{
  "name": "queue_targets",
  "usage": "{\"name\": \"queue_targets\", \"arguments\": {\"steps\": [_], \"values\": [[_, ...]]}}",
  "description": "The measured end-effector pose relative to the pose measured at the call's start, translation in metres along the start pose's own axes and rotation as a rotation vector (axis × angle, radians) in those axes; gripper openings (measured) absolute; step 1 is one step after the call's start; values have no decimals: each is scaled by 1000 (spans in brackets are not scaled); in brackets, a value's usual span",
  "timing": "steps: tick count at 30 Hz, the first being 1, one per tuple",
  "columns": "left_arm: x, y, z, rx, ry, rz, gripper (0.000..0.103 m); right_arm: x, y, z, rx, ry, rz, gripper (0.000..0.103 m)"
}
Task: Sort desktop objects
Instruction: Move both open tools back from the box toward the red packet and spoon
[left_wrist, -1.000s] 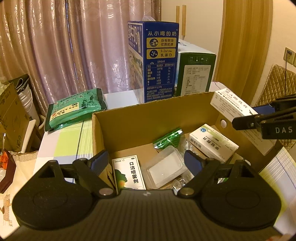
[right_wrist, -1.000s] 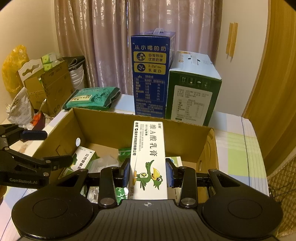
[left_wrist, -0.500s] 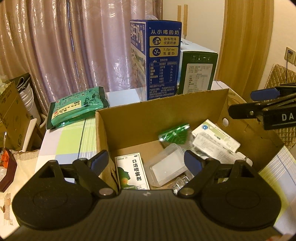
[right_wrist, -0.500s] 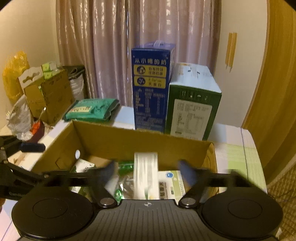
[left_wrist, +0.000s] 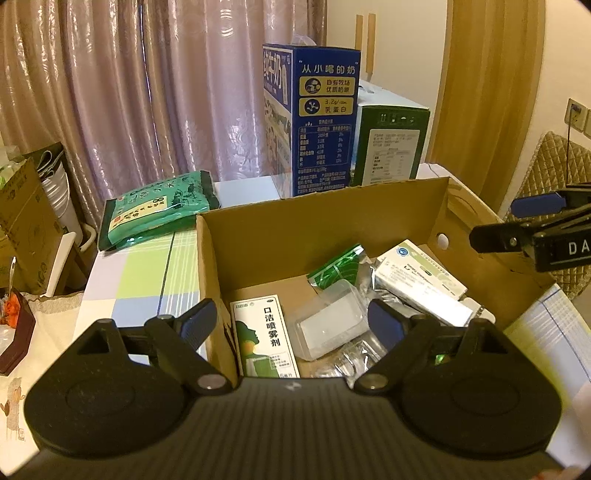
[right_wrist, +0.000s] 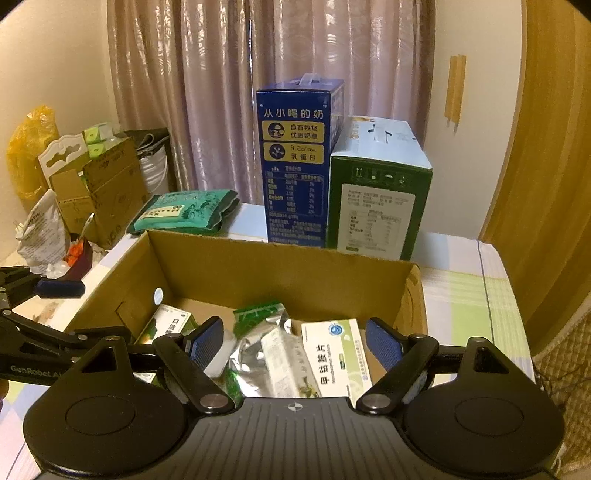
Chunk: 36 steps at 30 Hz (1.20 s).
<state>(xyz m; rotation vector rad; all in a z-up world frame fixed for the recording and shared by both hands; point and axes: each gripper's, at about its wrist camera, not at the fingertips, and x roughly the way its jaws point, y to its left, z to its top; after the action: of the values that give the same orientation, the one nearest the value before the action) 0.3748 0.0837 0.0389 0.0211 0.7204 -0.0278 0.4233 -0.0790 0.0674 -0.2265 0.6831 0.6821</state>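
Observation:
An open cardboard box (left_wrist: 321, 236) (right_wrist: 258, 266) sits on the table. Inside lie a green-and-white spray carton (left_wrist: 264, 339), a clear plastic case (left_wrist: 328, 325), a green foil packet (left_wrist: 336, 266) (right_wrist: 258, 317), and white medicine cartons (left_wrist: 421, 284) (right_wrist: 332, 354). My left gripper (left_wrist: 291, 321) is open and empty over the box's near left corner. My right gripper (right_wrist: 295, 343) is open and empty above the box's near right side. The right gripper also shows at the right of the left wrist view (left_wrist: 535, 236), and the left gripper at the left of the right wrist view (right_wrist: 33, 321).
A tall blue milk carton (left_wrist: 314, 122) (right_wrist: 295, 166) and a green carton (left_wrist: 388, 144) (right_wrist: 376, 195) stand behind the box. A green bag (left_wrist: 155, 206) (right_wrist: 184, 214) lies at back left. Cardboard boxes and bags (right_wrist: 96, 192) stand off the table's left.
My right gripper opened and let go of the long white ointment carton, which dropped into the box. The gripper then rose slightly. My left gripper stayed open and hardly moved.

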Motion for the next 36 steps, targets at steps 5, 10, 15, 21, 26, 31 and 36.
{"name": "queue_targets", "arguments": {"steps": [5,10,15,21,26,31,36], "values": [[-17,-1,-4,-2,3,6,87,-14,3,-5,2,13,-7,91],[-39,1,-7,-17,-9,20,90,-32,6,-7,-3,15,-14,98],[-64,0,-14,-36,-20,29,95,-53,13,-9,-1,16,-10,101],[-95,0,-25,-70,-41,22,102,-78,22,-15,9,21,-4,101],[-121,-2,-37,-98,-47,16,102,-101,28,-23,16,19,-3,101],[-145,-3,-52,-144,-50,1,102,-123,29,-34,37,3,3,101],[-165,-9,-69,-153,-44,16,102,-142,29,-50,48,5,0,101]]}}
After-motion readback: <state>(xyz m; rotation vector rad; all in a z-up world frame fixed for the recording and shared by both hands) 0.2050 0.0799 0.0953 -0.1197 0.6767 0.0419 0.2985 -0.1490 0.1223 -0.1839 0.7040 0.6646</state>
